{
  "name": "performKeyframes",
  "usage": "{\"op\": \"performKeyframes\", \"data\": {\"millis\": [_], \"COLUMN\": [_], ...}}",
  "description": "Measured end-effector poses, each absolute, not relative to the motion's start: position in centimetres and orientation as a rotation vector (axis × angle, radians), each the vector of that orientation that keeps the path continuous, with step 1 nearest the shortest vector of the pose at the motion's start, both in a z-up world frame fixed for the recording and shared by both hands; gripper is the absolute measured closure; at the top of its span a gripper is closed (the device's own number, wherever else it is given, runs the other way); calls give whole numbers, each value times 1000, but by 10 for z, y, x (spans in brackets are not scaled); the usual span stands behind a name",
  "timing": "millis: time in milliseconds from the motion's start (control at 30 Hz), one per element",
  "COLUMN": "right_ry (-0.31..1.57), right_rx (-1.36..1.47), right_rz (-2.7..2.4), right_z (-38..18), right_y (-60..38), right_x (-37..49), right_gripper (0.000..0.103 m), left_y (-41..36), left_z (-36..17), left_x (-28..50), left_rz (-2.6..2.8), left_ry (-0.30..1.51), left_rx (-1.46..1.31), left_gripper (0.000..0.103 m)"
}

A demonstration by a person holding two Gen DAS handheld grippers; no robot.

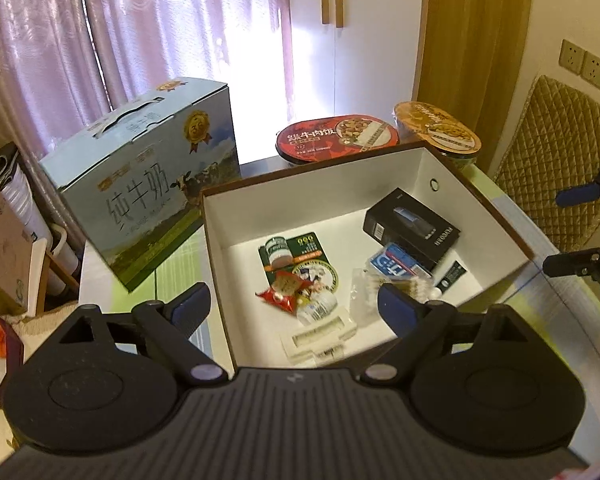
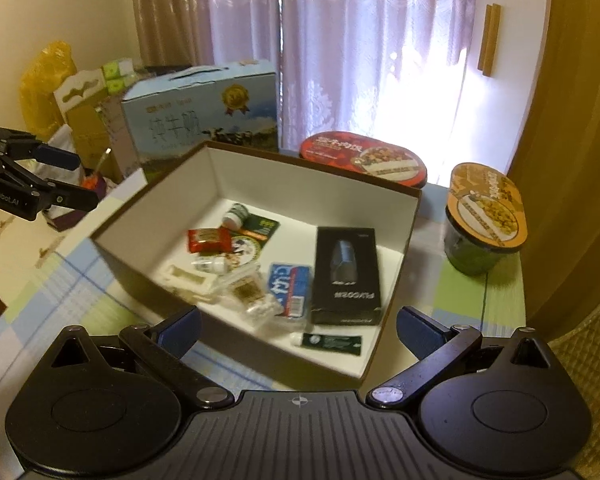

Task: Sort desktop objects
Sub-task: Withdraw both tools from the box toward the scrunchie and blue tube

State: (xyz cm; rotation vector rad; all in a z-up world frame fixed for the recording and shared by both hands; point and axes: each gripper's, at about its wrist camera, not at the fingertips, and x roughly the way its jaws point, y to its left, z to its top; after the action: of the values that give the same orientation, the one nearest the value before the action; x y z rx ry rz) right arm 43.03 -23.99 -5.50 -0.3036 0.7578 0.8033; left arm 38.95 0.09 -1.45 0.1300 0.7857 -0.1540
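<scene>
- Both grippers spread wide, empty: left gripper (image 1: 292,304) over the box's near-left corner, right gripper (image 2: 298,330) over its near edge
- Big milk carton (image 1: 148,184) behind the open box (image 1: 312,178), two meal tubs (image 2: 364,158) alongside
- Inside the box: black package (image 2: 346,276), red snack packet (image 2: 209,239), small tube (image 2: 332,343), all blurry

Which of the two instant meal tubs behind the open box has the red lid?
The flatter oval tub with the red lid, directly behind the white-lined open box. The taller green tub has an orange lid.
</scene>
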Motion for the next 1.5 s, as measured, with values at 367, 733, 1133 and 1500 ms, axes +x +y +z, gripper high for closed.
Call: {"op": "performKeyframes", "data": {"millis": [367, 733, 1133, 1500], "right_ry": [756, 782, 826, 896], "right_rx": [-324, -307, -281, -244], "right_rz": [863, 872, 794, 740], "right_z": [-64, -85, -110, -134], "right_y": [-256, -273, -292, -300], "right_x": [365, 312, 283, 266], "right_gripper": [2, 2, 2, 2], "left_y": [-18, -38, -60, -73], "left_z": [-24, -64, -93, -127], "left_x": [311, 248, 205, 182], "left_rz": [-168, -187, -215, -267], "left_ry": [831, 916, 947, 1022], "left_rx": [130, 75, 81, 113], "left_gripper": [15, 15, 16, 19]}}
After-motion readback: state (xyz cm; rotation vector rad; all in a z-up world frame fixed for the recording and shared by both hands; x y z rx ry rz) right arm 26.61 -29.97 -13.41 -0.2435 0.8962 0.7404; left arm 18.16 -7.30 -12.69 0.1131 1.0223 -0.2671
